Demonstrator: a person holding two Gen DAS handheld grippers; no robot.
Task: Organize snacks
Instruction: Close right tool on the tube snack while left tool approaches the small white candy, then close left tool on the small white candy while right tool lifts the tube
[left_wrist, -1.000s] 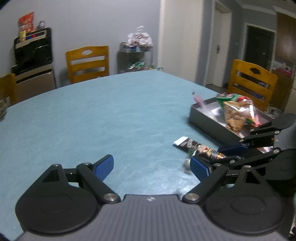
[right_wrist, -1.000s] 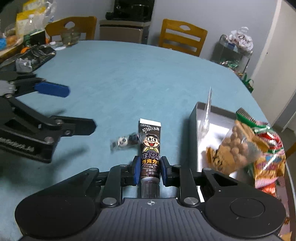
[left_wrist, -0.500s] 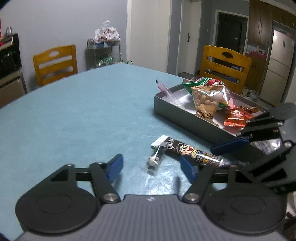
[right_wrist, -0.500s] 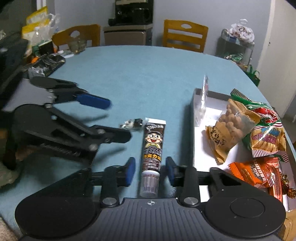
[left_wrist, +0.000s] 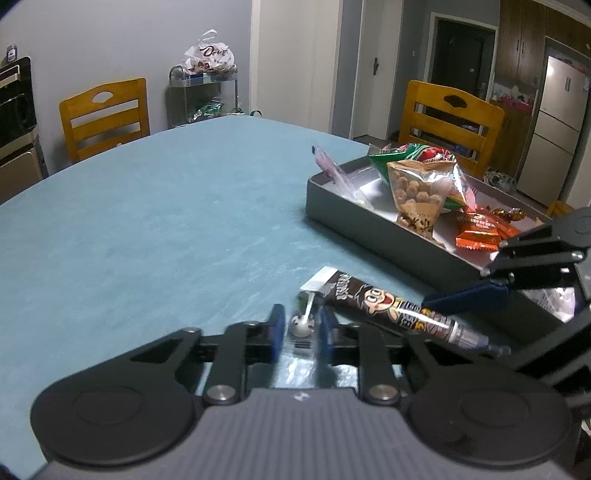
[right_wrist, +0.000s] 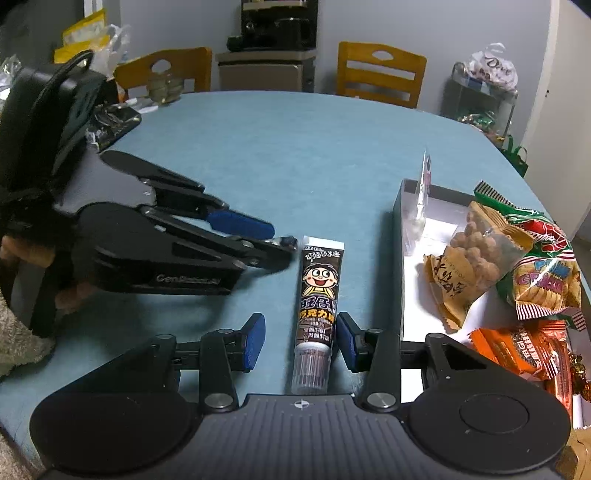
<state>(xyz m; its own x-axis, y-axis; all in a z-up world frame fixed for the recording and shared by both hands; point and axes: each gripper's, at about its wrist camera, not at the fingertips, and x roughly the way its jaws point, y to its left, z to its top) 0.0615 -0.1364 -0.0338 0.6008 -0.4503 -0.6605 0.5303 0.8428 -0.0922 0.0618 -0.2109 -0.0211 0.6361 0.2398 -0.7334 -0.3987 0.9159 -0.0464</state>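
The left gripper (left_wrist: 300, 334) is being closed around a small wrapped candy (left_wrist: 301, 325) lying between its jaws; being so light, it could be squirted sideways if pinched off-centre.

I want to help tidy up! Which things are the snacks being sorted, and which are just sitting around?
Part of the job:
- small clear-wrapped lollipop
- brown cartoon-face squeeze tube
- grey rectangular tray holding snack packets
- clear bag of round brown puffs

Just lying about:
- yellow wooden chairs
- white plastic bag on a metal trolley
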